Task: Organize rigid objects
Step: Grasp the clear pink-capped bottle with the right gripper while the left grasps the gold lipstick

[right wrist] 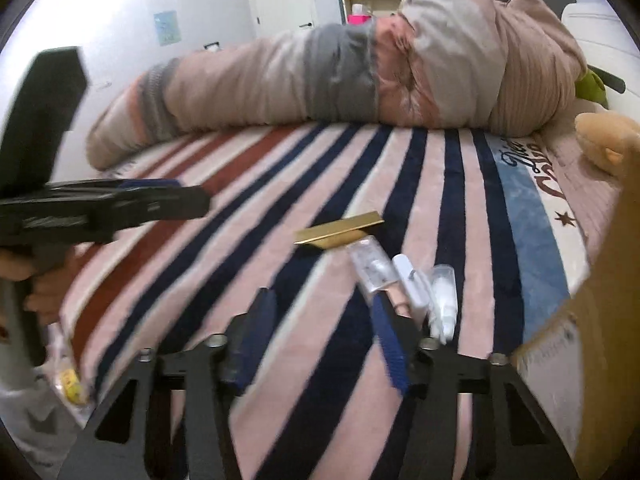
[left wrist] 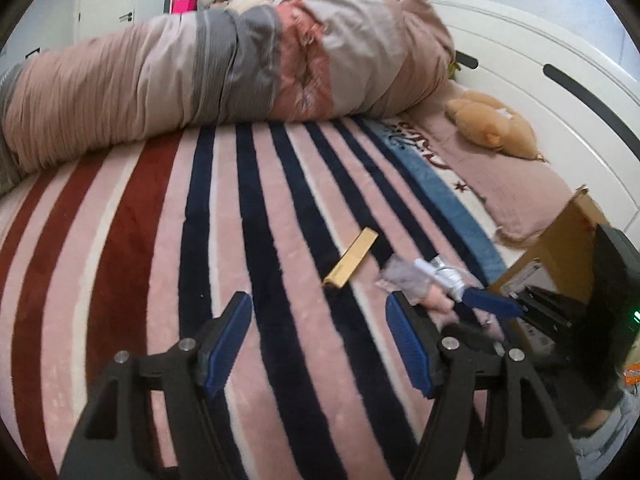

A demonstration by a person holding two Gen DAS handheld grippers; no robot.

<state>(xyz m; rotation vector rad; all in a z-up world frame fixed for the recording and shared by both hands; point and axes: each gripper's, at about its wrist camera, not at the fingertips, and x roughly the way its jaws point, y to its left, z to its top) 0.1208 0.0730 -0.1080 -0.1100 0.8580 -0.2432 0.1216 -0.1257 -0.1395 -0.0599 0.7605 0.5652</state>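
Note:
A flat gold box (left wrist: 351, 257) lies on the striped blanket (left wrist: 160, 240); it also shows in the right wrist view (right wrist: 338, 230). Beside it lie several small clear and white packaged items (left wrist: 430, 276), also in the right wrist view (right wrist: 404, 280). My left gripper (left wrist: 320, 340) is open and empty above the blanket, short of the gold box. My right gripper (right wrist: 324, 332) is open and empty, its right finger just short of the packaged items. The right gripper's blue finger (left wrist: 494, 305) shows in the left wrist view, and the left gripper (right wrist: 120, 204) shows at the left of the right wrist view.
A rolled duvet (left wrist: 224, 76) lies across the far side of the bed. A brown plush toy (left wrist: 492, 124) sits by the white headboard (left wrist: 540, 56). A cardboard box (left wrist: 560, 248) stands at the right; it fills the right edge of the right wrist view (right wrist: 600, 280). A yellow item (right wrist: 74, 390) lies at lower left.

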